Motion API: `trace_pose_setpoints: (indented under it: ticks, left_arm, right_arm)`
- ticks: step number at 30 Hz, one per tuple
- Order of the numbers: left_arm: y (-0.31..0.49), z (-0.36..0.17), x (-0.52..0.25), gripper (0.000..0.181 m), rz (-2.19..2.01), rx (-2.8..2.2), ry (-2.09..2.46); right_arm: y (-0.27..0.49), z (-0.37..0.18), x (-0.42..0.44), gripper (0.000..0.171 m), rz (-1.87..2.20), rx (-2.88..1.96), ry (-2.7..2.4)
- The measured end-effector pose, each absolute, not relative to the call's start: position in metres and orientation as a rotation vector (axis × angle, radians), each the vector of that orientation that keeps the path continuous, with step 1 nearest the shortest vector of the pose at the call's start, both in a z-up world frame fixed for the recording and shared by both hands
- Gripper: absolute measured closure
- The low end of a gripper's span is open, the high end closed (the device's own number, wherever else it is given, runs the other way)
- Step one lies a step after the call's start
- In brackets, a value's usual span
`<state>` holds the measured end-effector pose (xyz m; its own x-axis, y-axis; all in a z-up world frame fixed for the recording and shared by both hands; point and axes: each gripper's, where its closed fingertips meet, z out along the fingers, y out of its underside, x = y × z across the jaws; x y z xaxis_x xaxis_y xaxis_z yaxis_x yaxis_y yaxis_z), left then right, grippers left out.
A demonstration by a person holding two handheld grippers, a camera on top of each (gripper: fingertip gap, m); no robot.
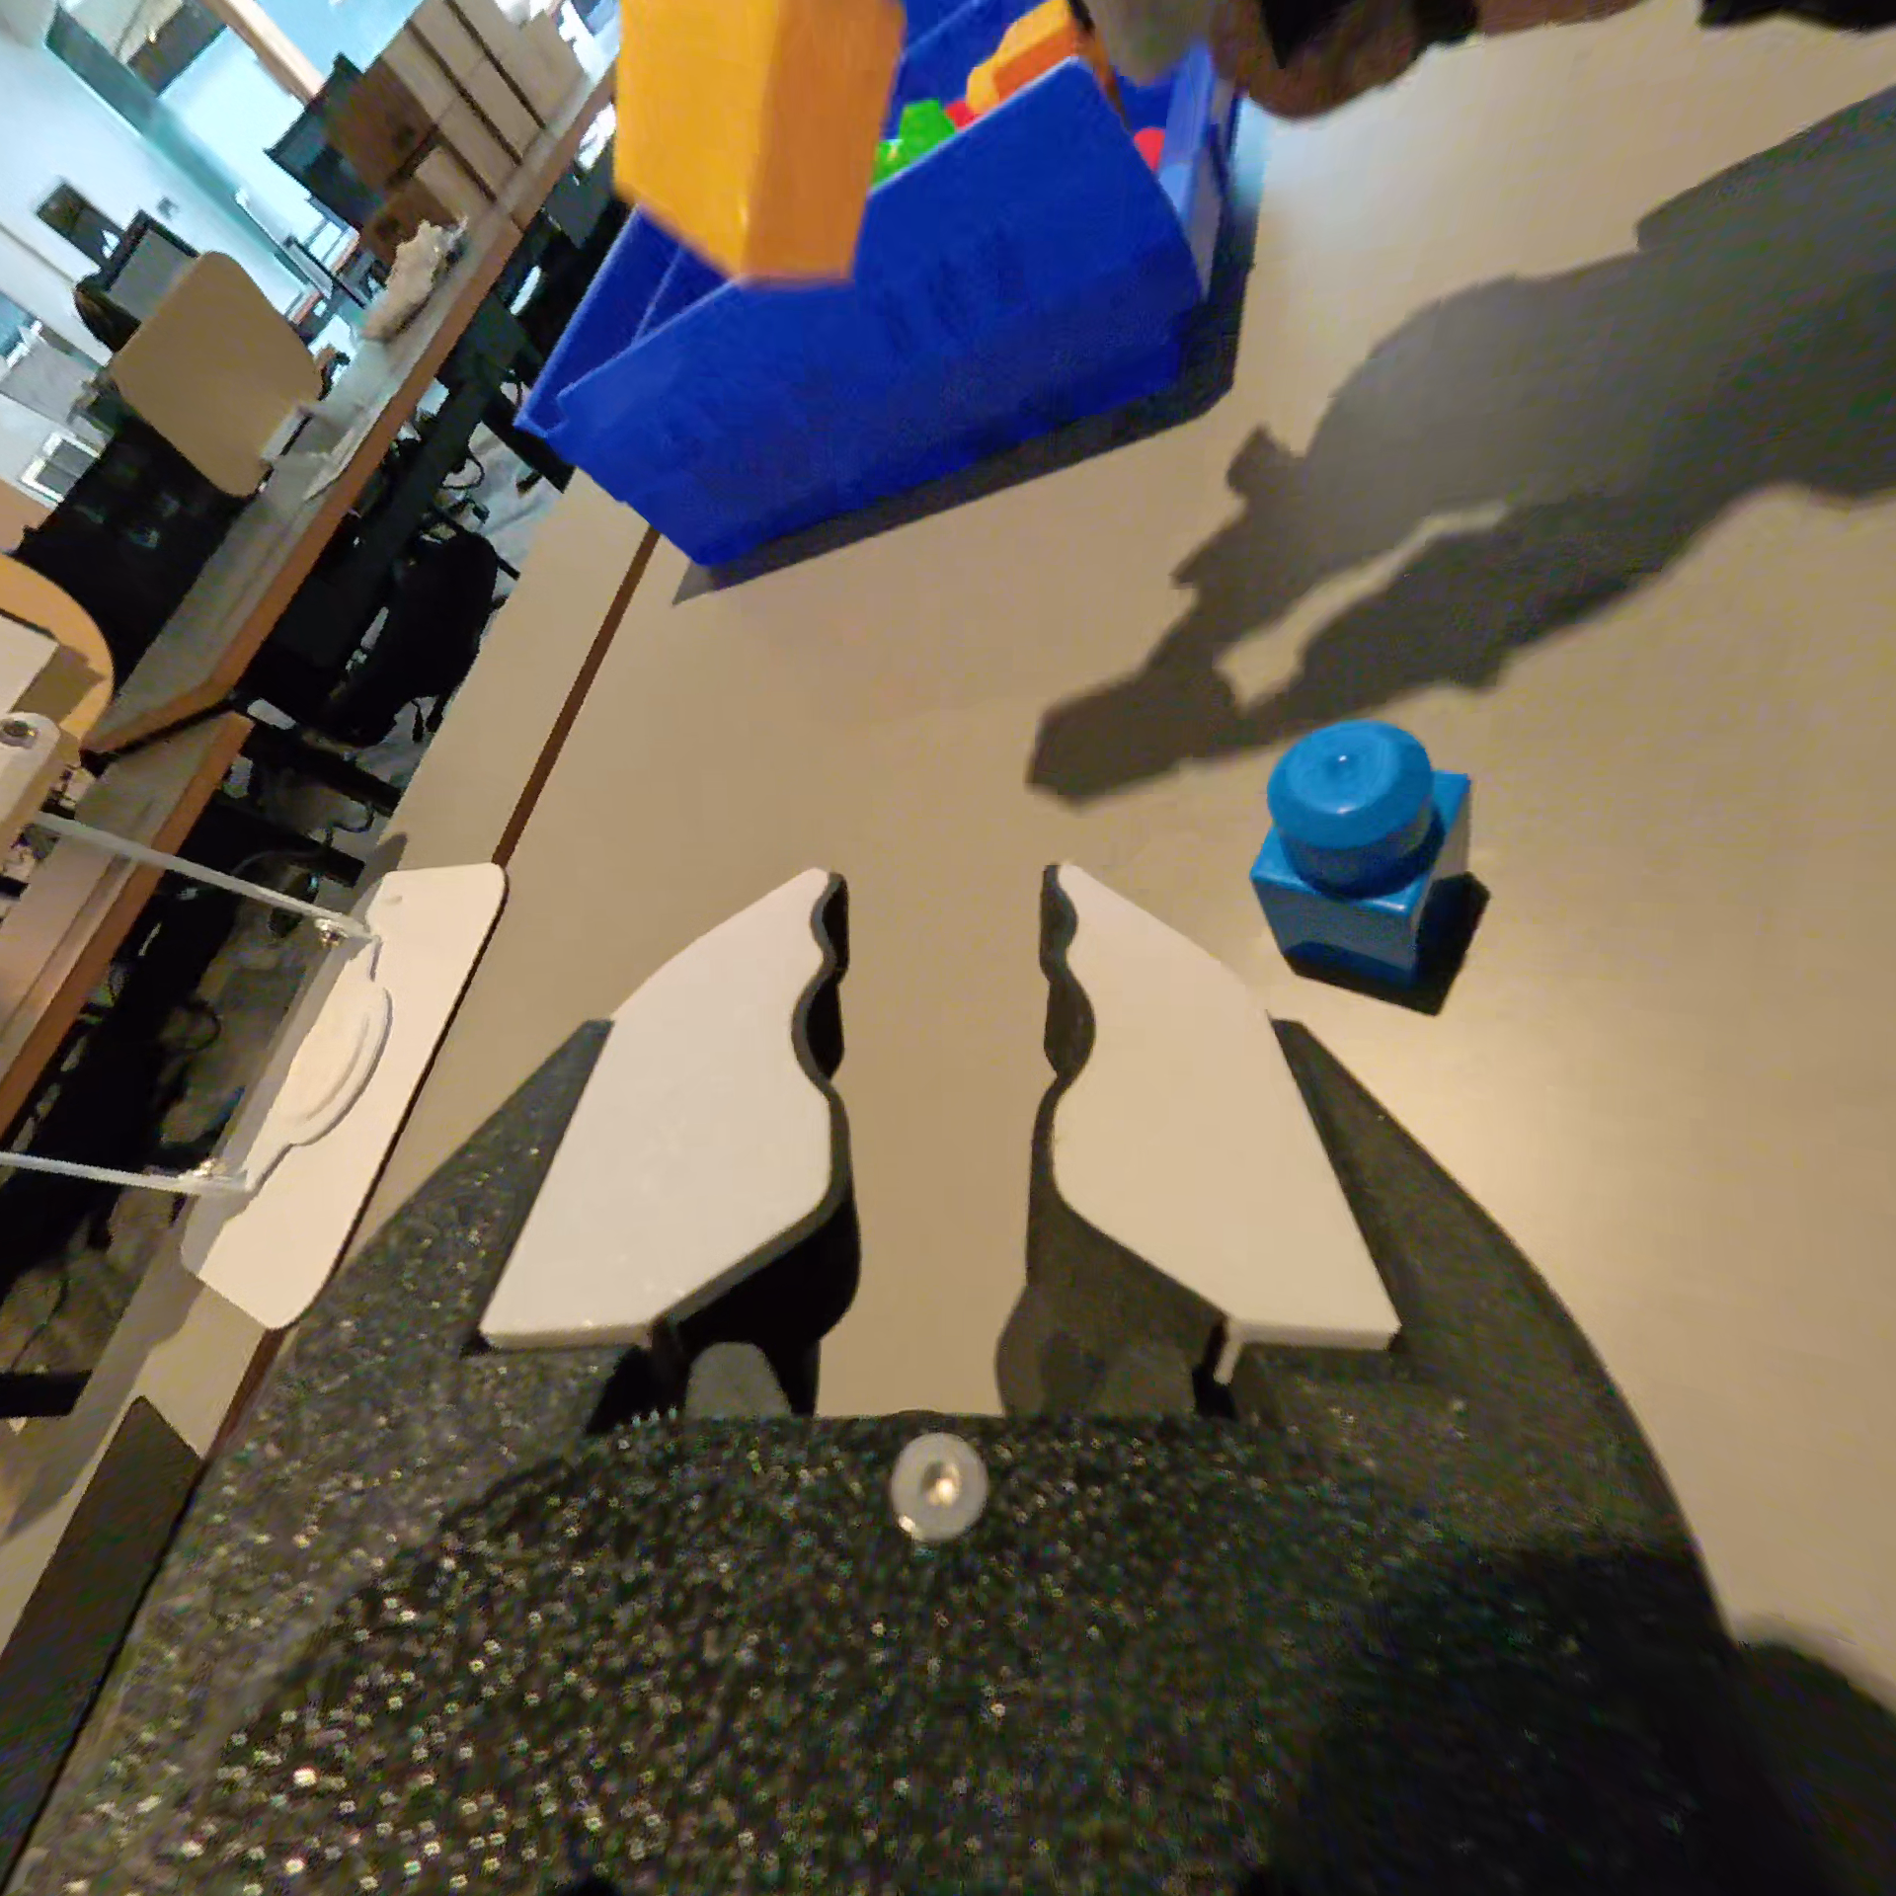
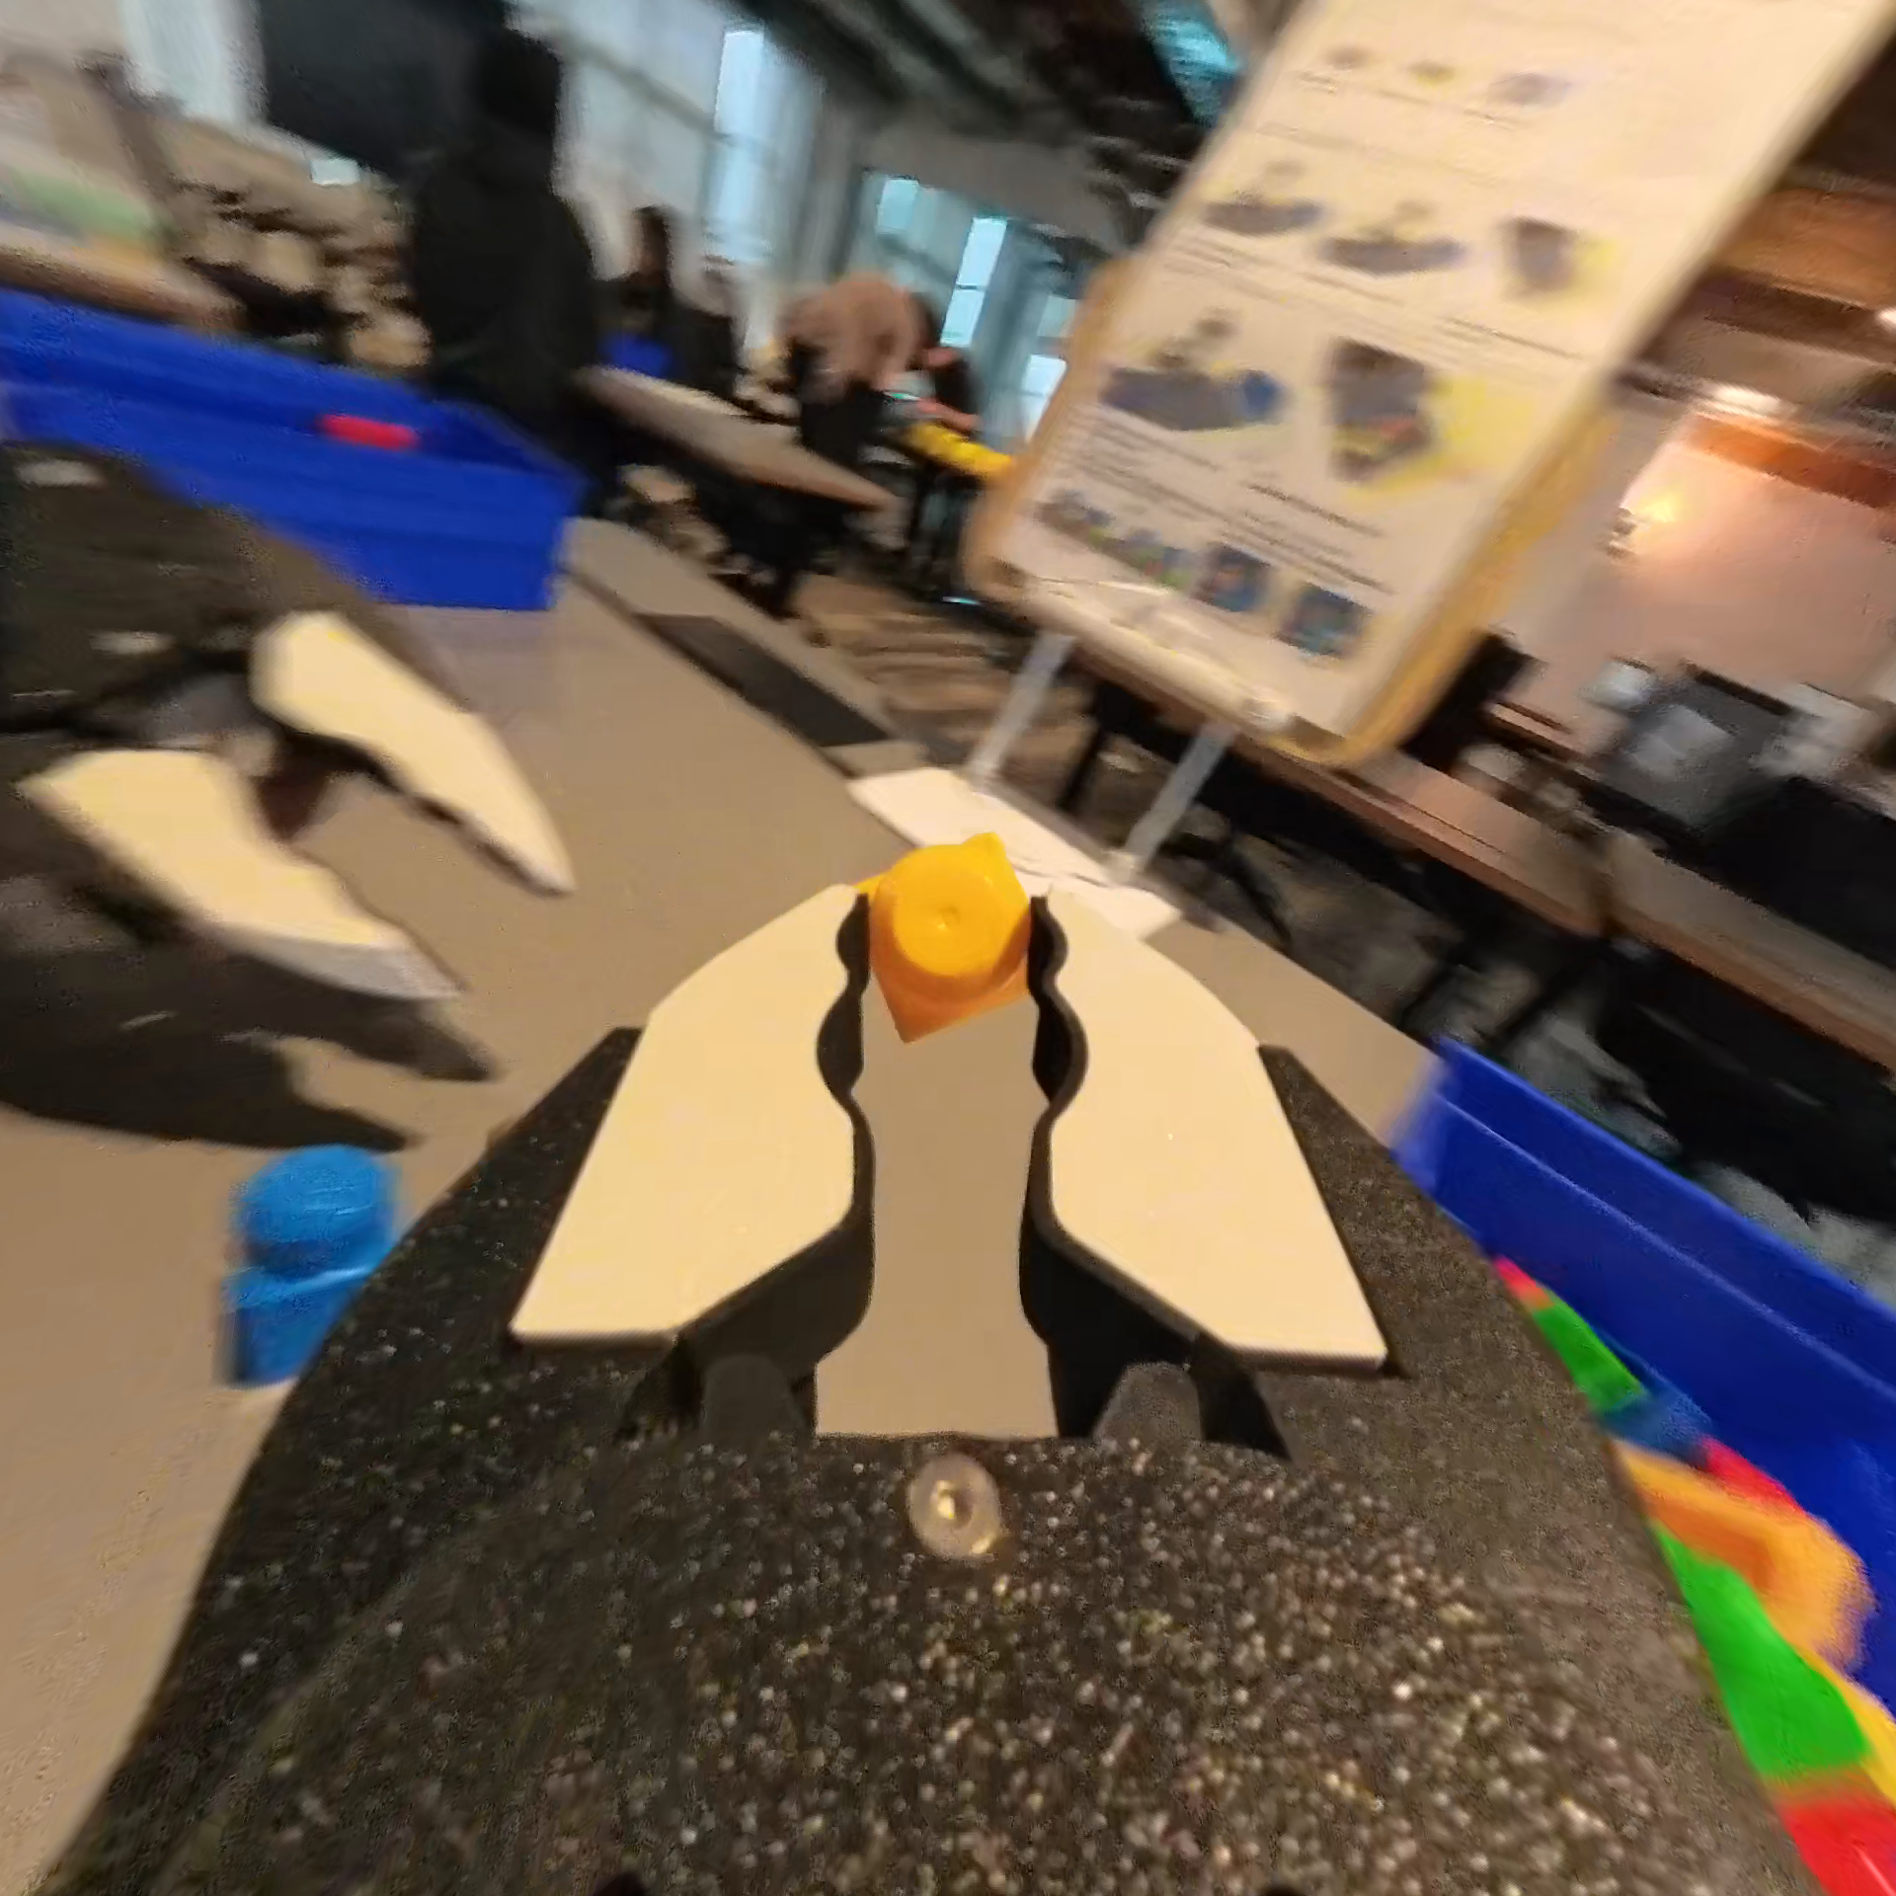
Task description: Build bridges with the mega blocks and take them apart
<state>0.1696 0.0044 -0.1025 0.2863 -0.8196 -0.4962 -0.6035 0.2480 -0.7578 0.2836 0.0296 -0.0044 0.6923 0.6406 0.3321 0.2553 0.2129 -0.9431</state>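
Observation:
A blue one-stud block (image 1: 1359, 857) stands upright on the table (image 1: 923, 718), just right of my left gripper (image 1: 944, 893), which is open and empty above the bare top. My right gripper (image 2: 949, 913) is shut on an orange one-stud block (image 2: 949, 949), held at the fingertips above the table. That orange block (image 1: 754, 133) shows large at the top of the left wrist view, in front of the bin. In the right wrist view the blue block (image 2: 303, 1257) stands at lower left and the left gripper (image 2: 462, 923) is at left, blurred.
A blue bin (image 1: 923, 339) with several coloured blocks stands at the table's far side; it also shows at lower right in the right wrist view (image 2: 1642, 1211). An instruction sheet on a clear stand (image 2: 1334, 339) stands at the table edge (image 1: 575, 698). Other desks and people are behind. Across from one pair of fingers to the other is roughly 15 centimetres.

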Motion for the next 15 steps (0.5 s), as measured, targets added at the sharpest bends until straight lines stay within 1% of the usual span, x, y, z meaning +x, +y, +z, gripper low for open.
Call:
trace_pose_setpoints:
  ticks: [1, 4, 7, 12, 15]
  left_arm:
    - [0.005, -0.102, 0.169, 0.147, -0.247, -1.449, 1.404]
    - [0.003, -0.104, 0.171, 0.147, -0.241, -1.446, 1.415]
    - [0.002, -0.107, 0.173, 0.148, -0.235, -1.449, 1.431]
    - [0.003, -0.109, 0.172, 0.149, -0.235, -1.458, 1.434]
    - [0.003, -0.107, 0.171, 0.149, -0.243, -1.461, 1.425]
  right_arm:
    - [0.042, 0.001, 0.313, 0.142, 0.269, -1.389, -0.724]
    - [0.062, 0.014, 0.394, 0.142, 0.256, -1.42, -0.428]
    - [0.079, -0.006, 0.438, 0.142, 0.288, -1.555, -0.276]
    - [0.091, -0.036, 0.445, 0.141, 0.261, -1.723, -0.272]
    - [0.092, -0.04, 0.439, 0.134, 0.251, -1.744, -0.29]
